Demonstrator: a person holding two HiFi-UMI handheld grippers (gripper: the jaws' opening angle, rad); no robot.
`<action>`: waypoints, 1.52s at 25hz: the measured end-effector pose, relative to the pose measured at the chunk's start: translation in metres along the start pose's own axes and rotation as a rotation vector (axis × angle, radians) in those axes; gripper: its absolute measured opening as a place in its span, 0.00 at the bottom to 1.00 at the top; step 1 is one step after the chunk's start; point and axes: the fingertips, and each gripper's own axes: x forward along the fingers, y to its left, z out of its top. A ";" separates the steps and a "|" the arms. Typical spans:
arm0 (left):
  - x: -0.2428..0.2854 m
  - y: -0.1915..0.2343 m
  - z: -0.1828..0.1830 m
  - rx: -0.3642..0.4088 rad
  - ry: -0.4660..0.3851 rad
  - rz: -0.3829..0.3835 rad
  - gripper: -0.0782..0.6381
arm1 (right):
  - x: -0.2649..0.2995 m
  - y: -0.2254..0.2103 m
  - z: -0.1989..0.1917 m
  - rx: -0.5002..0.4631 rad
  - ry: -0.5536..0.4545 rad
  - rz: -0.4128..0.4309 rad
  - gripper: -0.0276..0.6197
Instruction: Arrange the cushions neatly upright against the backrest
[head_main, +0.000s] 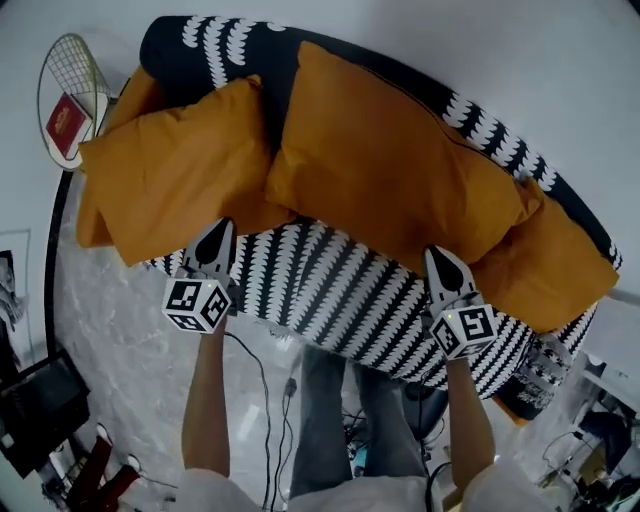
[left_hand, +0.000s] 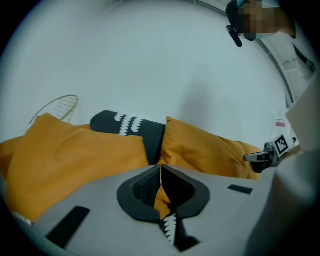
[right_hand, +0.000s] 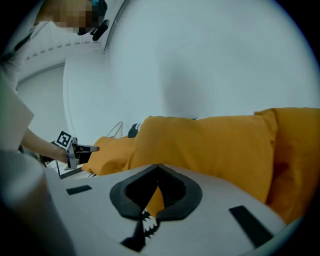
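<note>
Three orange cushions lie along a black-and-white patterned sofa (head_main: 330, 290). The left cushion (head_main: 175, 165) leans on the backrest, with more orange fabric behind it. The big middle cushion (head_main: 390, 160) rests against the backrest, and the right cushion (head_main: 555, 265) sits lower at the sofa's end. My left gripper (head_main: 218, 230) is shut and empty, its tip just below the left cushion's lower edge. My right gripper (head_main: 441, 256) is shut and empty, at the middle cushion's lower right corner. In the left gripper view the jaws (left_hand: 161, 166) meet before the two cushions (left_hand: 75, 155); the right gripper's (right_hand: 159, 167) face the middle cushion (right_hand: 200, 145).
A wire basket (head_main: 70, 95) holding a red book stands left of the sofa. Cables (head_main: 262, 400) trail over the marble floor by the person's legs. Dark objects (head_main: 40, 410) sit at the lower left, clutter (head_main: 590, 440) at the lower right. A white wall backs the sofa.
</note>
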 end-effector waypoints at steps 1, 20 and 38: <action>-0.015 0.008 -0.002 -0.001 -0.004 0.034 0.16 | 0.008 0.013 0.003 -0.010 0.001 0.035 0.09; -0.209 0.048 -0.043 -0.102 -0.035 0.358 0.16 | 0.073 0.237 -0.005 -0.164 0.112 0.576 0.09; -0.165 0.165 -0.012 -0.114 -0.053 0.348 0.16 | 0.176 0.265 0.016 -0.148 0.133 0.479 0.09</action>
